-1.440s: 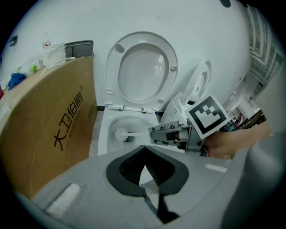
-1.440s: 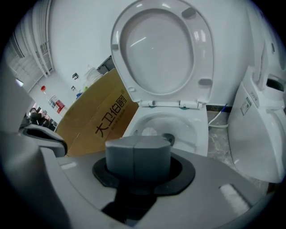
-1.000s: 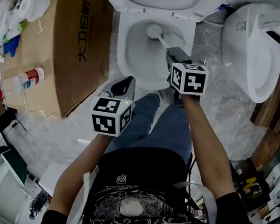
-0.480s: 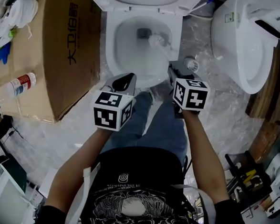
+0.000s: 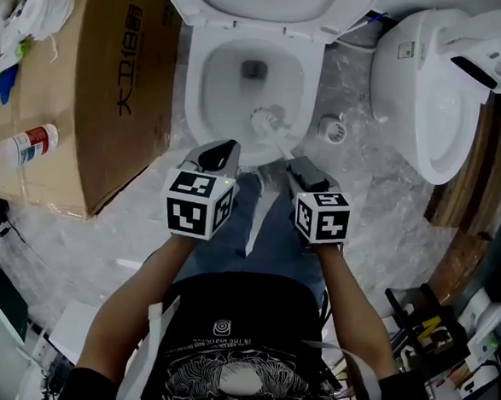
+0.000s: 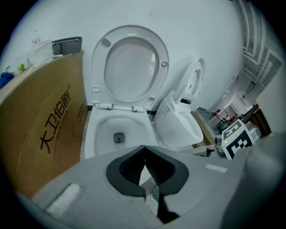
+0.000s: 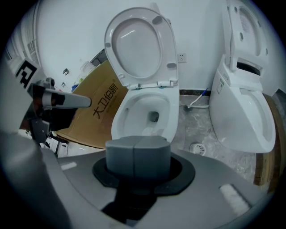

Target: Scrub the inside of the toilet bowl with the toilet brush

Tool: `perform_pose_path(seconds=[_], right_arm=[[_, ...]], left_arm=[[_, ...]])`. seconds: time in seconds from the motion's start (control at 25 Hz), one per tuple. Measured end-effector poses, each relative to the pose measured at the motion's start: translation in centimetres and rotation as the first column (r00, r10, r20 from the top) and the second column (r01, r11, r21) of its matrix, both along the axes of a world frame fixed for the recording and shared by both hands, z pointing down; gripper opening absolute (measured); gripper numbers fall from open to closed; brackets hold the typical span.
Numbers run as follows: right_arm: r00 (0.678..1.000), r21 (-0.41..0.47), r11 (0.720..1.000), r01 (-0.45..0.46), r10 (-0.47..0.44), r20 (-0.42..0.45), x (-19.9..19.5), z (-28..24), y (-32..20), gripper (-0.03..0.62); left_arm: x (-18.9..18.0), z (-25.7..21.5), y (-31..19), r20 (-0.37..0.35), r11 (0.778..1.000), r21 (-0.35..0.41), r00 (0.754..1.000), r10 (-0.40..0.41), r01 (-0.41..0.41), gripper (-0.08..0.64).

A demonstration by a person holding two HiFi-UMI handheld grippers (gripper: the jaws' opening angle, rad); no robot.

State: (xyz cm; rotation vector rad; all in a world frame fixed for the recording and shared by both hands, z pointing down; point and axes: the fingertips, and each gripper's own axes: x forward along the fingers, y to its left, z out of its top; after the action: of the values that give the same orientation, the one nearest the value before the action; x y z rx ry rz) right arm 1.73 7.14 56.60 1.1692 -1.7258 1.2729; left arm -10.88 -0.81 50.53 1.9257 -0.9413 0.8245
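The white toilet bowl (image 5: 220, 82) stands open at the top of the head view, its seat and lid raised (image 6: 129, 67). The toilet brush (image 5: 265, 121) has its white head low against the bowl's near right wall, and its handle slants back into my right gripper (image 5: 294, 164). That gripper's jaws are shut on the handle; in the right gripper view (image 7: 136, 150) the closed jaws hide the brush, with the bowl (image 7: 145, 112) beyond. My left gripper (image 5: 222, 148) hovers in front of the bowl's near rim, shut and empty (image 6: 144, 154).
A big cardboard box (image 5: 96, 81) stands left of the toilet, with a spray can (image 5: 28, 143) and clutter beyond it. A second toilet (image 5: 421, 87) stands at the right. The round brush holder (image 5: 330, 128) sits on the floor between the two toilets. My legs fill the floor below the grippers.
The right gripper has drawn back toward me, dragging the brush head from the bowl's far side to its near right wall. The left gripper stayed about where it was.
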Motion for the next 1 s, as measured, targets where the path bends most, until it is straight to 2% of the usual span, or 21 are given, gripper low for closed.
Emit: perform_pose_path(seconds=[0.16,0.36,0.76,1.0], right_arm=[[0.997,-0.011,0.998,0.061,-0.06,0.044,-2.3,0.2,0.4,0.15],[0.993,0.004,0.996,0.094,-0.094,0.078,-5.4,0.5,-1.2,0.15],[0.994,0.0,0.995,0.1,-0.1,0.043,-5.6,2.3,-4.0,0.152],[0.995,0.046,0.995,0.089,-0.091,0.042,-6.5,3.8,-7.9,0.15]], left_arm=[[-0.6,0.1,0.1,0.001,1.0,-0.003,1.0,-0.024,0.024,-0.006],[-2.0,0.2,0.3,0.005,0.999,-0.002,0.999,-0.045,0.045,-0.006],[-2.3,0.9,0.4,0.001,0.997,-0.021,0.997,-0.08,0.08,-0.006],[-2.1,1.1,0.5,0.002,0.995,-0.032,0.995,-0.099,0.099,-0.006]])
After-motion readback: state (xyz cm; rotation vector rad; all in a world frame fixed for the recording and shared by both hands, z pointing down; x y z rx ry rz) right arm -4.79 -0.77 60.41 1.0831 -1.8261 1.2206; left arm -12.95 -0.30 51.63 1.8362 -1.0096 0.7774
